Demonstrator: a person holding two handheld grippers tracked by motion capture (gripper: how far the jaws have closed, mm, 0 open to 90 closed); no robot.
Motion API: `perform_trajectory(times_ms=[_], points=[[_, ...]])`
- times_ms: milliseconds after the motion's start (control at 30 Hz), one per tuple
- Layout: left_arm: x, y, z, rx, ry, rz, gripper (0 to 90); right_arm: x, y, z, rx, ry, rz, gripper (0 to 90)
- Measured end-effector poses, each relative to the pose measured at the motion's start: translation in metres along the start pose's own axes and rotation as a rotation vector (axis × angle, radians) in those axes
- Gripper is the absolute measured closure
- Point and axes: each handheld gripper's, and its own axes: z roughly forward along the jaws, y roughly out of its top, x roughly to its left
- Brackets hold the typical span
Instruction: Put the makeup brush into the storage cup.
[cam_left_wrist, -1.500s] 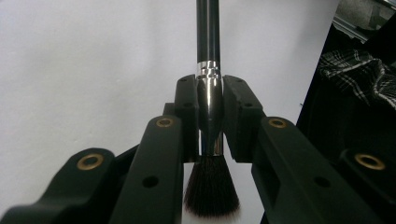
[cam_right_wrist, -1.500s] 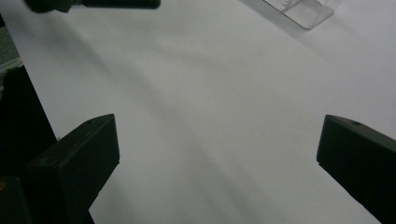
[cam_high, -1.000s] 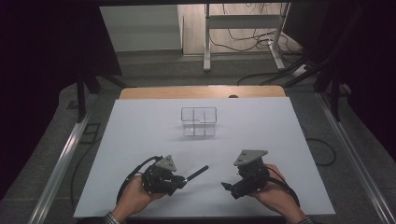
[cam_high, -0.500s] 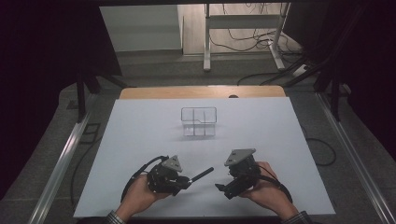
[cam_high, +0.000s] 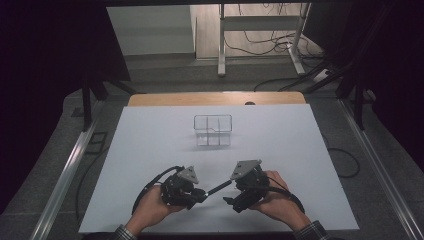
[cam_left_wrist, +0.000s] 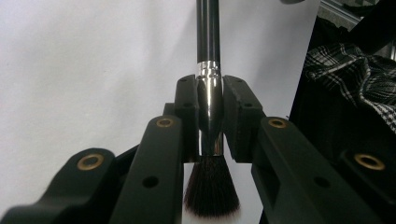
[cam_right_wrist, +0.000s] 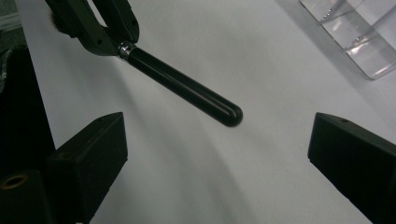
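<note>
Moved since a second ago: right claw (cam_high: 231, 202), now closer to the left claw (cam_high: 200, 194), jaws wide apart with nothing between them and just begun closing.

Left claw: clamped on the metal collar of a makeup brush (cam_left_wrist: 208, 100), bristles toward the hand, black handle (cam_right_wrist: 182, 86) pointing at the right claw, held above the white table (cam_high: 150, 135).

Clear divided box (cam_high: 213, 130): farther back, well apart from both.

Risks: right claw probably closes short of the rounded handle tip and pinches air; smooth handle may slide between the pads; an early release by the left claw drops the brush.
</note>
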Motion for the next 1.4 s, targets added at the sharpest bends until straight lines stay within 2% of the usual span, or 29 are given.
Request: perform_trajectory(times_ms=[200,233,300,367,433,500,600,700,800,900,967,1000,1033,1067,1100,1133,1167,1233,1267,1300,1367,1400], points=[[-0.002,0.004,0.002,0.009,-0.013,0.009,76.9,0.003,0.004,0.007,0.025,0.026,-0.043,10.1],[-0.001,0.005,0.001,0.031,-0.014,0.036,76.9,0.004,0.005,0.009,0.032,0.022,-0.055,10.9],[-0.002,0.006,0.001,0.04,-0.016,0.046,76.9,0.006,0.007,0.013,0.04,0.027,-0.08,15.4],[-0.002,0.007,0.001,0.041,-0.02,0.047,76.9,0.007,0.008,0.014,0.043,0.031,-0.089,16.5],[-0.003,0.008,0.001,0.042,-0.023,0.044,76.9,0.008,0.01,0.016,0.051,0.03,-0.113,23.5],[-0.003,0.008,0.001,0.043,-0.025,0.042,76.9,0.009,0.011,0.017,0.051,0.027,-0.121,25.3],[-0.004,0.009,0.001,0.048,-0.029,0.045,76.9,0.011,0.014,0.019,0.064,0.053,-0.154,32.9],[-0.005,0.01,0.002,0.048,-0.032,0.043,76.9,0.014,0.014,0.021,0.069,0.04,-0.175,36.3],[-0.005,0.01,0.003,0.054,-0.033,0.046,76.9,0.014,0.015,0.022,0.073,0.048,-0.183,39.1],[-0.006,0.01,0.005,0.054,-0.041,0.042,76.9,0.016,0.014,0.023,0.071,0.056,-0.197,49.4],[-0.005,0.01,0.004,0.051,-0.036,0.051,76.6,0.017,0.014,0.023,0.093,0.086,-0.204,58.4],[-0.005,0.01,0.004,0.051,-0.036,0.051,75.1,0.017,0.014,0.023,0.093,0.086,-0.204,58.4],[-0.005,0.01,0.002,0.032,-0.02,0.048,75.1,0.018,0.013,0.023,0.109,0.1,-0.217,65.2],[-0.006,0.009,0.001,-0.027,0.003,0.012,71.5,0.019,0.012,0.022,0.125,0.123,-0.235,73.8],[-0.002,0.01,-0.003,-0.052,-0.001,0.0,64.1,0.023,0.012,0.021,0.116,0.174,-0.238,78.7],[-0.002,0.01,-0.003,-0.052,-0.001,0.0,56.5,0.023,0.012,0.021,0.116,0.174,-0.238,78.7],[0.001,0.008,-0.007,-0.089,0.032,-0.014,48.6,0.023,0.015,0.02,0.134,0.159,-0.232,78.7],[0.001,0.007,-0.008,-0.103,0.044,-0.019,40.7,0.02,0.014,0.02,0.12,0.168,-0.197,78.7],[0.001,0.007,-0.008,-0.103,0.044,-0.019,36.0,0.02,0.014,0.02,0.12,0.168,-0.197,78.7],[0.002,0.006,-0.008,-0.127,0.069,-0.023,30.1,0.019,0.012,0.02,0.128,0.143,-0.189,78.6],[0.002,0.006,-0.008,-0.126,0.079,-0.026,24.5,0.016,0.01,0.019,0.122,0.143,-0.175,78.6],[0.003,0.005,-0.008,-0.127,0.087,-0.027,24.5,0.016,0.01,0.019,0.122,0.143,-0.175,78.6]])
